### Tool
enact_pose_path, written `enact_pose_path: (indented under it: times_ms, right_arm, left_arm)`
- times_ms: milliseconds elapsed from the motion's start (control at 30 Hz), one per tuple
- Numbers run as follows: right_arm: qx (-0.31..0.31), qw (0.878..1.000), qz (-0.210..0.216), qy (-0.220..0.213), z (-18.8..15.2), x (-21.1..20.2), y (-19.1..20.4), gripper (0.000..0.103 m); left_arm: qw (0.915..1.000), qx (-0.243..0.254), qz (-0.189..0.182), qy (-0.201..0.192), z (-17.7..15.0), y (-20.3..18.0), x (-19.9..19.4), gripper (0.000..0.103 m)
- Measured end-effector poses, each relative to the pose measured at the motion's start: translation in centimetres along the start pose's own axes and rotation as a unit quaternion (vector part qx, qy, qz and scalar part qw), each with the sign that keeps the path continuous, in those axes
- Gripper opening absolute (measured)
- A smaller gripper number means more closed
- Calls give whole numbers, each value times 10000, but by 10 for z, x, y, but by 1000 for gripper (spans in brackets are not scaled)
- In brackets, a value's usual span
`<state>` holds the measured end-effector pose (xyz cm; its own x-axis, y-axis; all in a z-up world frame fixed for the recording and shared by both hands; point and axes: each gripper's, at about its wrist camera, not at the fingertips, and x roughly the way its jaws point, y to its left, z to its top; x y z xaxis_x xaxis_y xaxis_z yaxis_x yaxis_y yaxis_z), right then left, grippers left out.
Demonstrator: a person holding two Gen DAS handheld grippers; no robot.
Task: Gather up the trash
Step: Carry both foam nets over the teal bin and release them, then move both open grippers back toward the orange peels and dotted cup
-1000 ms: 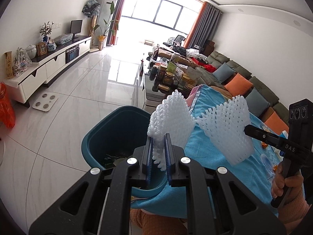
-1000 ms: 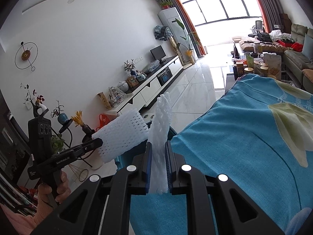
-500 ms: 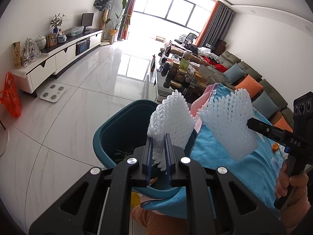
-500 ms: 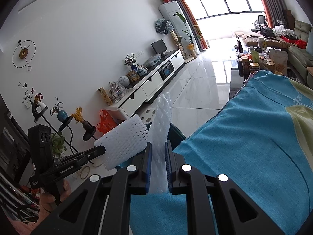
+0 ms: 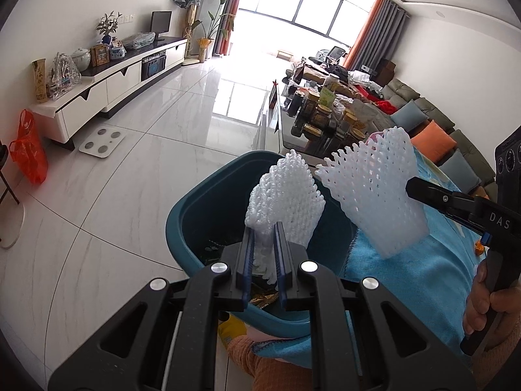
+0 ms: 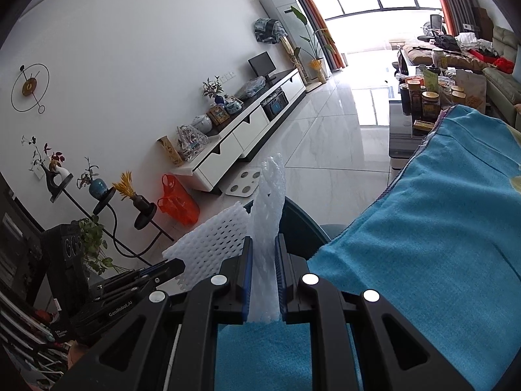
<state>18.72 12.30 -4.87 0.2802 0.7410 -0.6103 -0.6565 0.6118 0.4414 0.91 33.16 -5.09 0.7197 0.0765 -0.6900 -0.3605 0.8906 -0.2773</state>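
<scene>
While my left gripper (image 5: 263, 244) pinches one foam fruit net (image 5: 284, 197) above the teal bin (image 5: 182, 228) and my right gripper (image 6: 263, 260) clamps another (image 6: 267, 208) at the blue cloth's edge (image 6: 423, 244), either light net could snag a pad or drift outside on release.

Blown-out window (image 5: 302, 9) backlight glares on floor (image 5: 136, 150); fisheye-warped edges.

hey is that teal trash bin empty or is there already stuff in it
Not empty. The left wrist view shows dark scraps and a yellowish wrapper at the bottom of the teal trash bin, below the foam net in the left claw.
</scene>
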Motion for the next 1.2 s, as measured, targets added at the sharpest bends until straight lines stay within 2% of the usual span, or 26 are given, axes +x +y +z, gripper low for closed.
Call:
enact_pose_path:
  times_ms: [300, 533, 700, 867, 1100, 1200]
  right_arm:
    - [68, 9997, -124, 187, 4, 29, 6, 14]
    - [161, 9987, -98, 463, 3, 47, 7, 17]
    - [138, 9987, -55, 492, 2, 48, 9, 22]
    - [100, 9988, -11, 479, 0, 42, 9, 23]
    - [21, 9996, 13, 279, -7, 12, 6, 26]
    - [-79, 9999, -44, 52, -13, -15, 2, 29]
  left_arm:
    - [9998, -17, 167, 112, -3, -7, 26, 13]
    - [9997, -70, 32, 231, -4, -6, 50, 14]
    - [9993, -108, -61, 357, -7, -6, 70, 22]
    - [9995, -67, -133, 263, -9, -11, 71, 28]
    - [9992, 136, -362, -80, -9, -24, 44, 39]
    - [9973, 312, -610, -254, -12, -35, 28, 51]
